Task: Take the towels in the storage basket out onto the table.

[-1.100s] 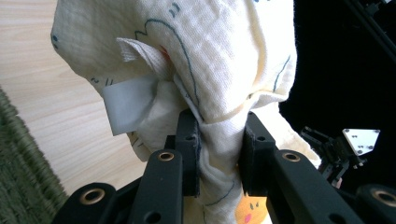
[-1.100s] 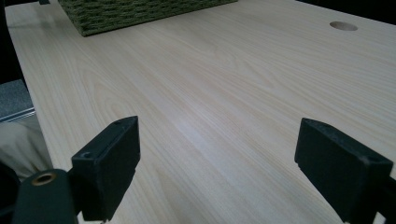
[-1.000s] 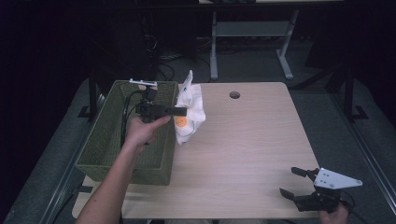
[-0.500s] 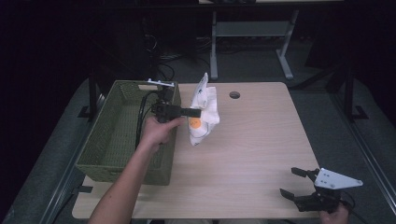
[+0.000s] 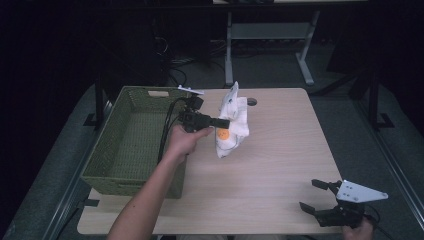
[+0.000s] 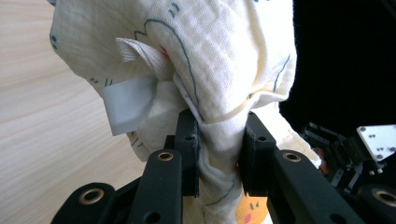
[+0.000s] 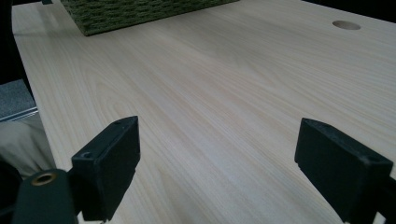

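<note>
Over at the left sits the green woven basket (image 5: 131,145), empty inside as far as the high view tells, and just beside its right wall the left gripper (image 5: 223,122) carries the white printed cloth (image 5: 232,125) above the wooden table (image 5: 280,150). In the left gripper view the jaws are pinched tight on a bunched fold of the cloth (image 6: 210,74), with the rest drooping around and below them. The job looks like laying that cloth out on the table, so the smart play is to lower it until the hanging end touches the wood, then drag gently so it spreads instead of heaping. Far right, near the table's front edge, the right gripper (image 5: 320,196) waits with jaws wide apart, nothing between them, well placed to catch a loose corner.
</note>
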A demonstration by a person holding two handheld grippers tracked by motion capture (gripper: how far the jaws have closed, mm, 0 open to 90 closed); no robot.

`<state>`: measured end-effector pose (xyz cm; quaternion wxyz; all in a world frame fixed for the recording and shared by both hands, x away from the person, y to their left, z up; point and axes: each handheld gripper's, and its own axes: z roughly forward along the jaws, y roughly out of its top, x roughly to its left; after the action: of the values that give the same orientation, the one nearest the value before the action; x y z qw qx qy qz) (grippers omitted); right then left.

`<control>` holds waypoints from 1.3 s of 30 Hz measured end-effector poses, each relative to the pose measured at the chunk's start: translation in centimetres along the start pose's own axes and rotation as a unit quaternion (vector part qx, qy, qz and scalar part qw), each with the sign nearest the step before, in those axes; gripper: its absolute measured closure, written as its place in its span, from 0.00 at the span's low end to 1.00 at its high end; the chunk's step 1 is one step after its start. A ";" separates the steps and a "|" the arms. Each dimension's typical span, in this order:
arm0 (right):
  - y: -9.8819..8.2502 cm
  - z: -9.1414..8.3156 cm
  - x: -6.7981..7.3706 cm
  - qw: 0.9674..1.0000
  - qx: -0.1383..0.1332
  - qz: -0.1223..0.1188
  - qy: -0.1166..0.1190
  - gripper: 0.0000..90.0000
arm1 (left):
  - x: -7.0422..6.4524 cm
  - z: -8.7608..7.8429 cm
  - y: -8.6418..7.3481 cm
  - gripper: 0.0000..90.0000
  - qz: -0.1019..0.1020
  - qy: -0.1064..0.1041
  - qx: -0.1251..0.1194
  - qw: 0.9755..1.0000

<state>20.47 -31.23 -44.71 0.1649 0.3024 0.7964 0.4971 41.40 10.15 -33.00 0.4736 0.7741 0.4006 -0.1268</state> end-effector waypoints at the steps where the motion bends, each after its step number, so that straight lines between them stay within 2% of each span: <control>1: 0.0 0.0 0.0 1.000 0.000 0.000 -0.001 0.15 | -0.1 0.2 0.0 0.80 0.001 0.001 0.001 1.000; 8: 0.0 0.1 0.1 1.000 0.007 0.002 0.001 0.15 | -0.3 1.4 0.1 0.80 0.003 0.003 0.009 1.000; 10: 0.0 0.1 0.1 1.000 0.007 0.003 0.002 0.15 | -0.3 2.3 0.0 0.80 0.007 0.011 0.016 1.000; 25: 0.0 0.2 0.2 1.000 0.007 0.002 0.005 0.15 | 0.0 6.4 -0.4 0.80 -0.007 0.026 0.036 0.999; 32: 0.0 0.2 0.2 1.000 0.006 0.003 0.006 0.15 | 0.5 8.4 -0.9 0.79 -0.013 0.046 0.053 0.997; 34: 0.0 0.1 0.1 1.000 0.006 0.004 0.006 0.15 | 0.8 9.0 -1.0 0.79 -0.022 0.048 0.052 0.997; 39: 0.0 -0.1 0.0 1.000 0.000 0.002 0.006 0.15 | 1.3 10.4 -1.4 0.79 -0.028 0.061 0.064 0.996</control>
<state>20.44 -31.28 -44.70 0.1590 0.3012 0.7965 0.4996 43.09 2.44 -40.02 0.3937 0.7978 0.4412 -0.1176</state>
